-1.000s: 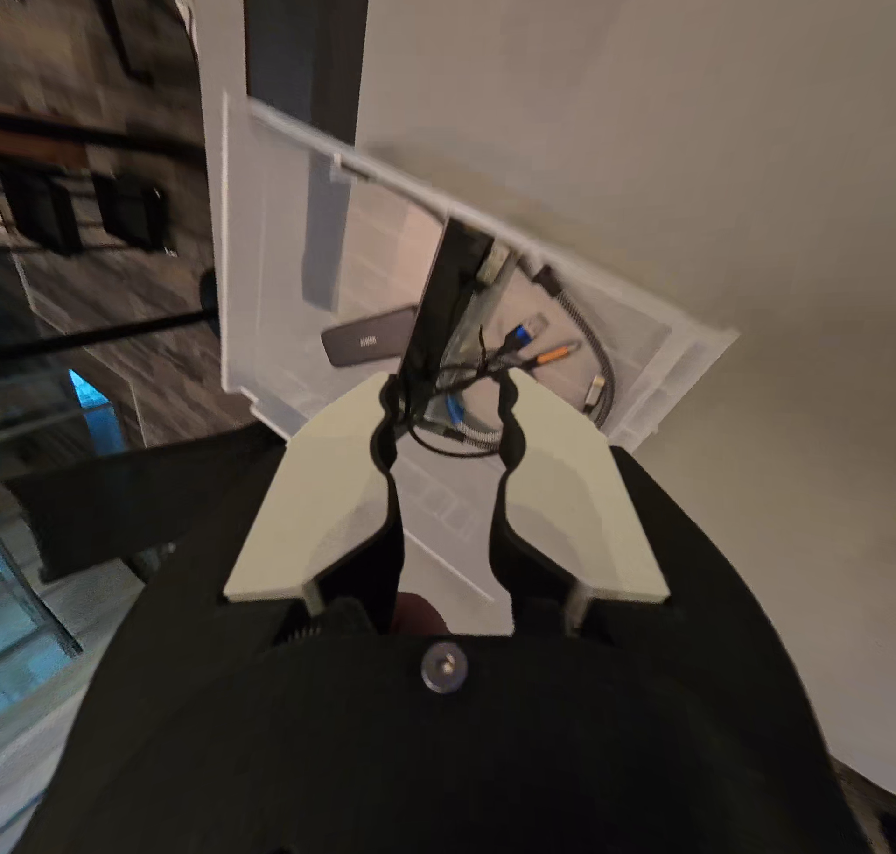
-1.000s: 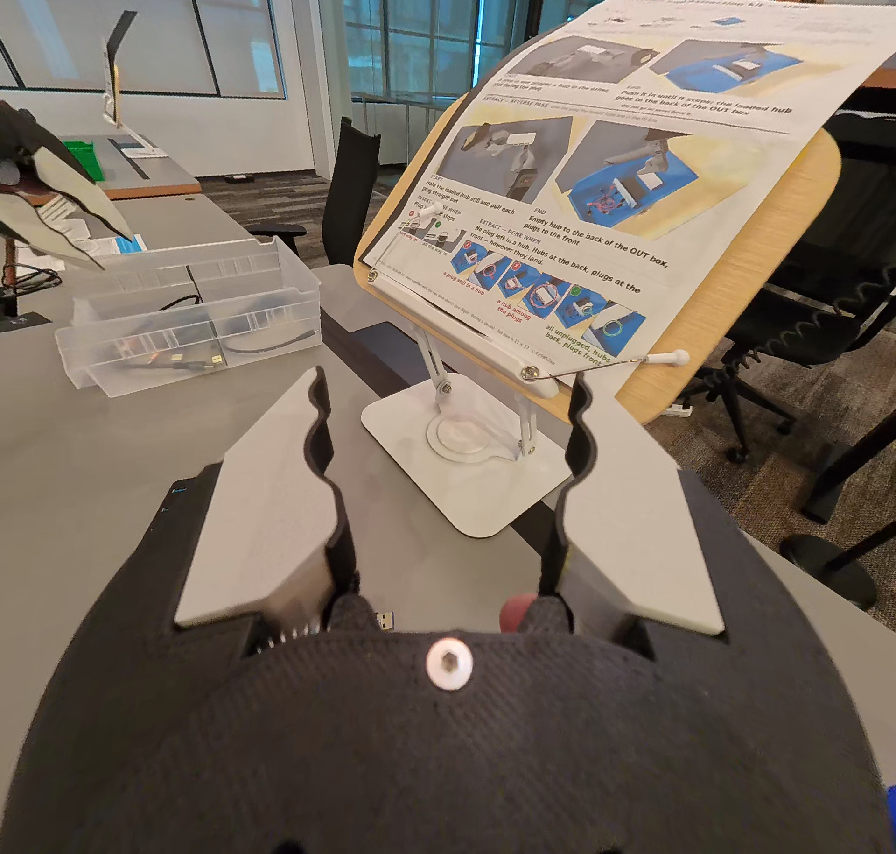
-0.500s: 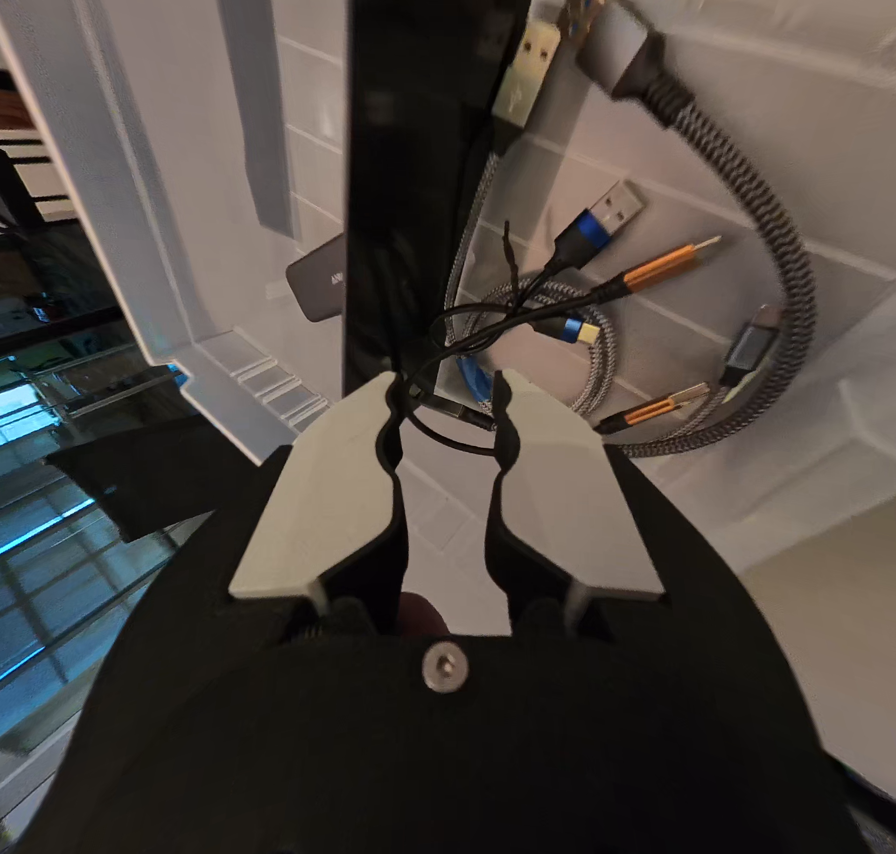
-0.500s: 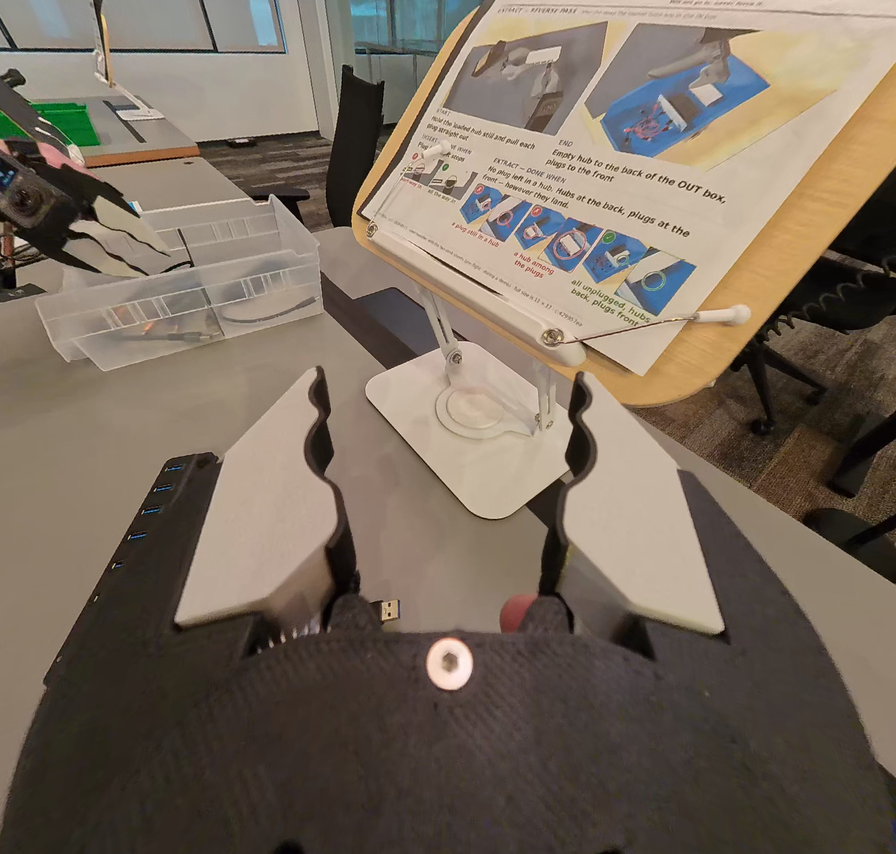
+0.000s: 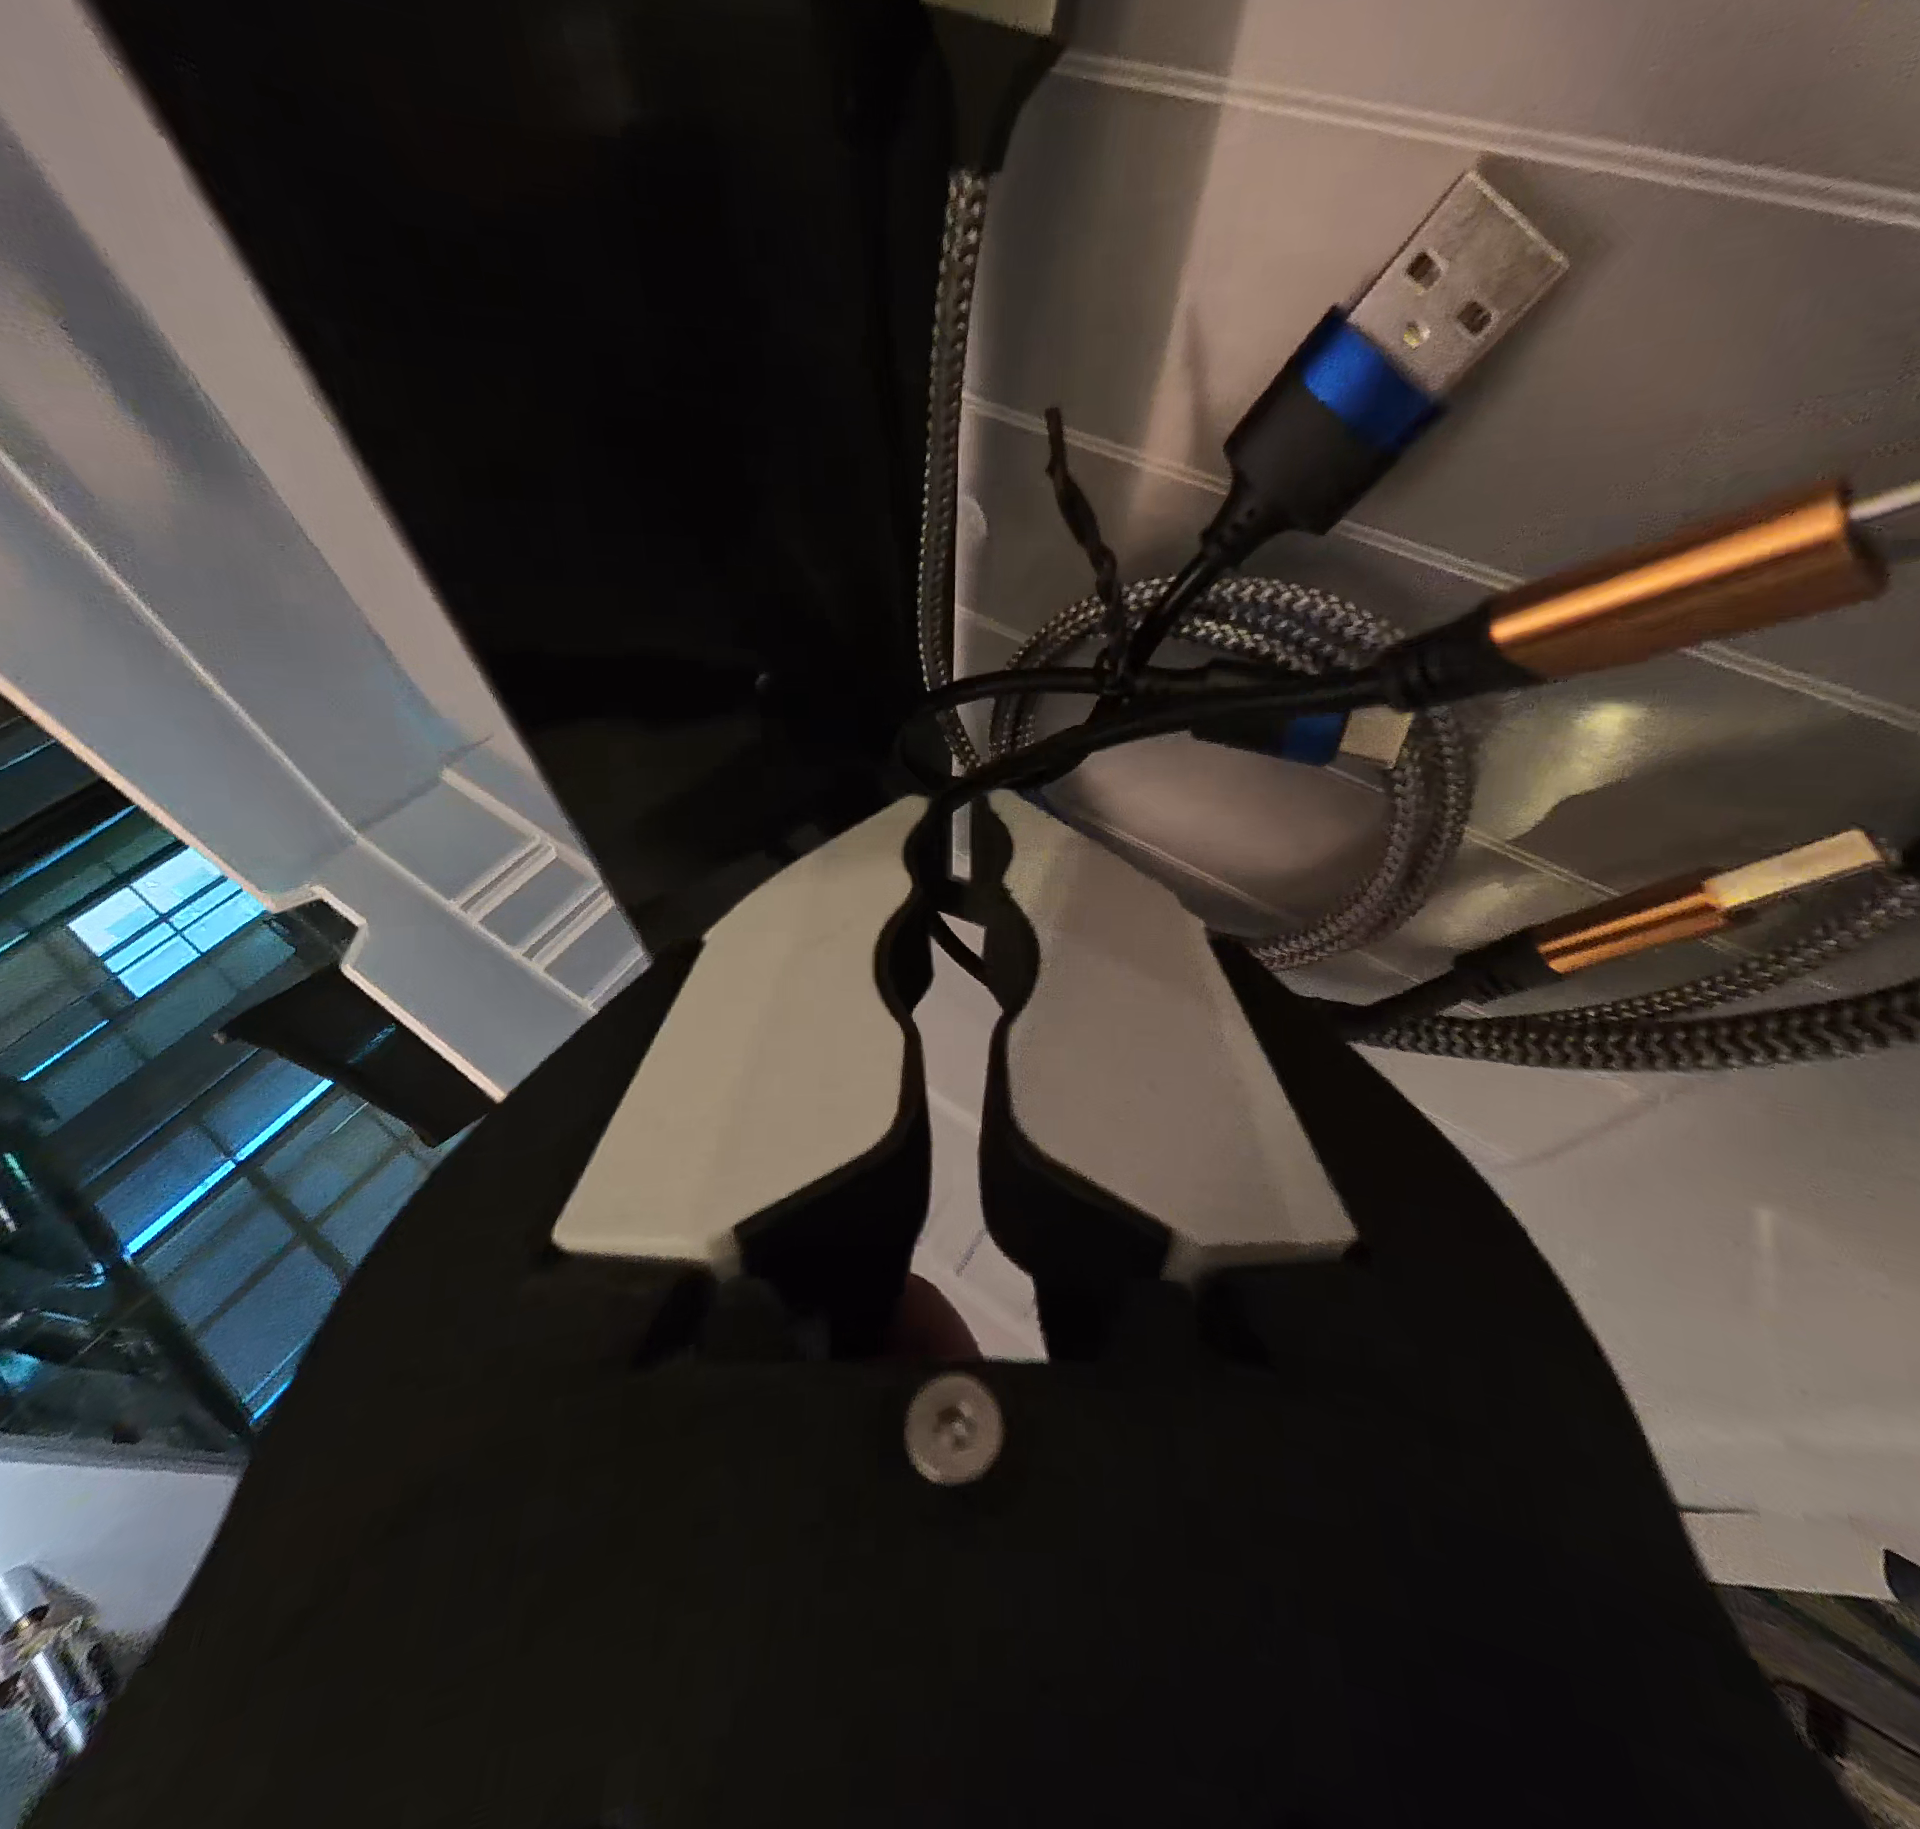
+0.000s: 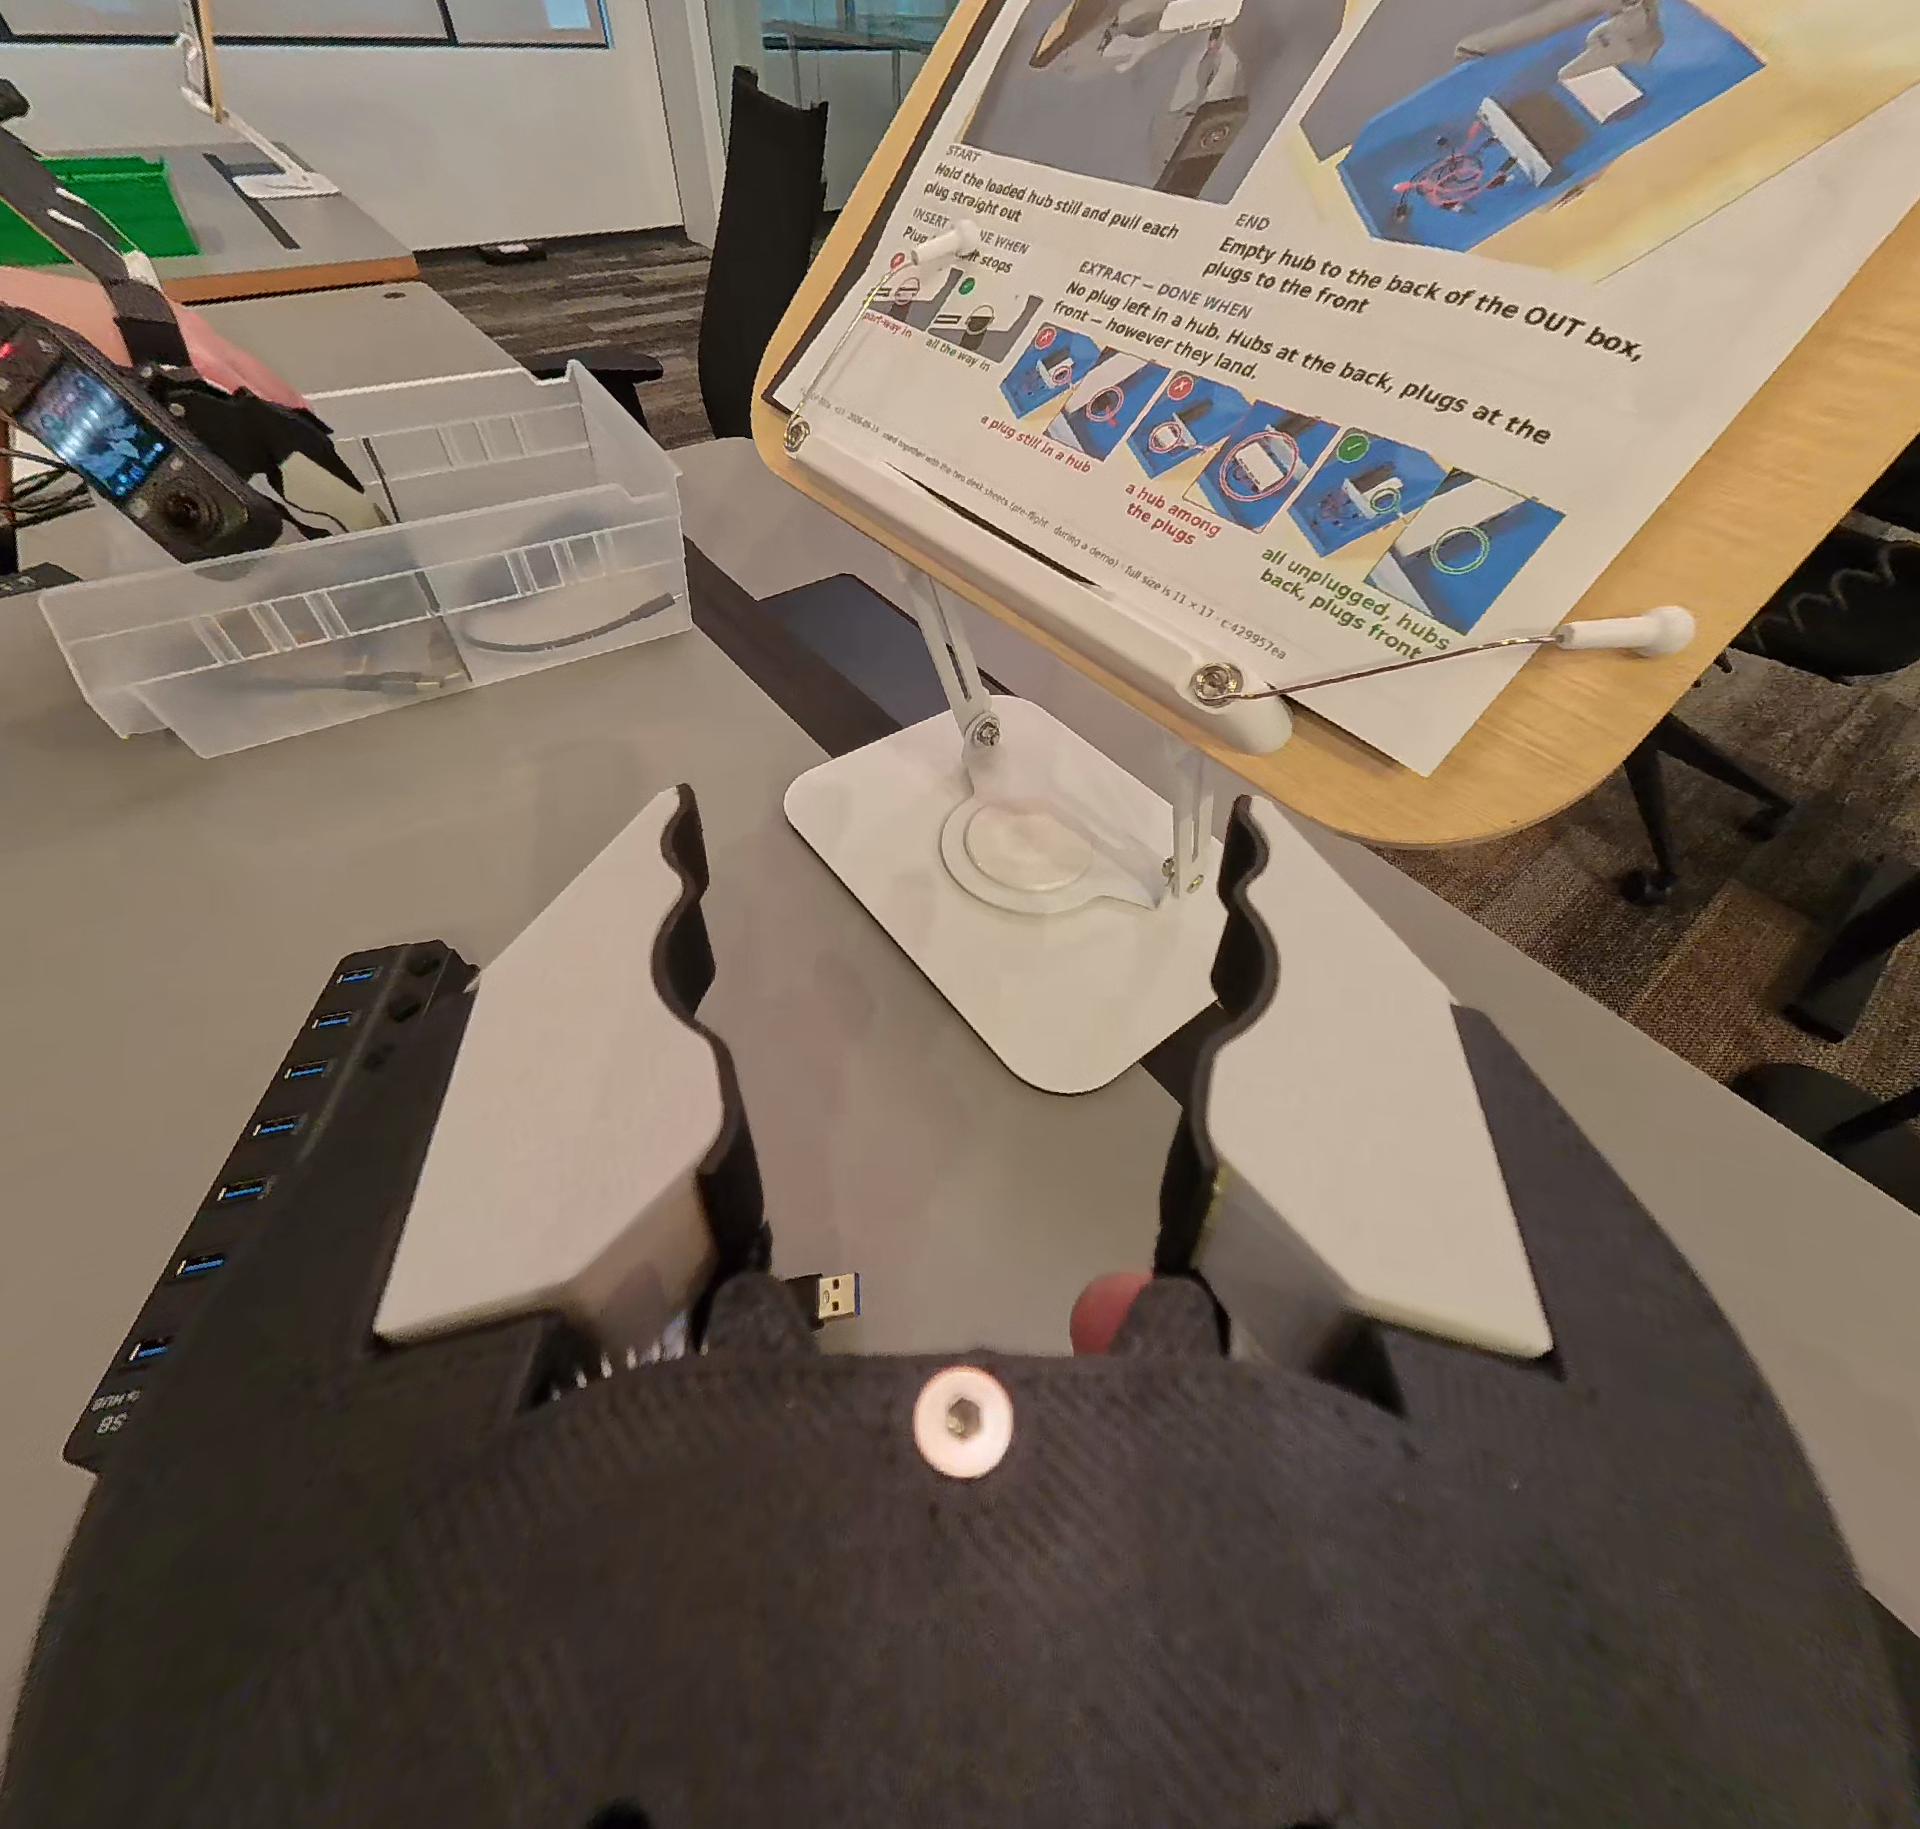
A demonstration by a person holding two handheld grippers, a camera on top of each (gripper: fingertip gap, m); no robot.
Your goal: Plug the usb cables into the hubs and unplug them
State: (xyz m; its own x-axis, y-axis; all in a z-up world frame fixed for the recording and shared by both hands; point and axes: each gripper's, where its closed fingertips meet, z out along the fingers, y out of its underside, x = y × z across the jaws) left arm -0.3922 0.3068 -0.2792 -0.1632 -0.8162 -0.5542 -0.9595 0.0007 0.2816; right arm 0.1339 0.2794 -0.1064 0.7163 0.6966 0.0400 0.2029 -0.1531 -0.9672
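The left claw [image 5: 961,849] is reaching down into the clear plastic bin [image 6: 582,491], which is sitting toward the far left corner of the grey surface [image 6: 312,844]. Its fingers are nearly together, pinching a loop of thin black cable [image 5: 1049,751] at their tips. Just beyond them, loose plugs are lying on the bin floor: a blue-collared USB plug [image 5: 1423,325], two copper-sleeved plugs [image 5: 1662,595], and a coil of grey braided cable [image 5: 1392,844]. A black divider [image 5: 582,377] is standing along their left.

The right claw [image 6: 961,854] is hovering wide open and empty over the near part of the surface. A long black hub [image 6: 260,1187] is lying by its left finger, every visible blue port vacant, with a loose USB plug [image 6: 836,1296] resting just beside it. A tilted stand [image 6: 1039,906] carrying an instruction sheet is standing behind.

To me the job is looking barely begun: one cable is being fetched, nothing is plugged in, and all the plugging and unplugging is still lying ahead.
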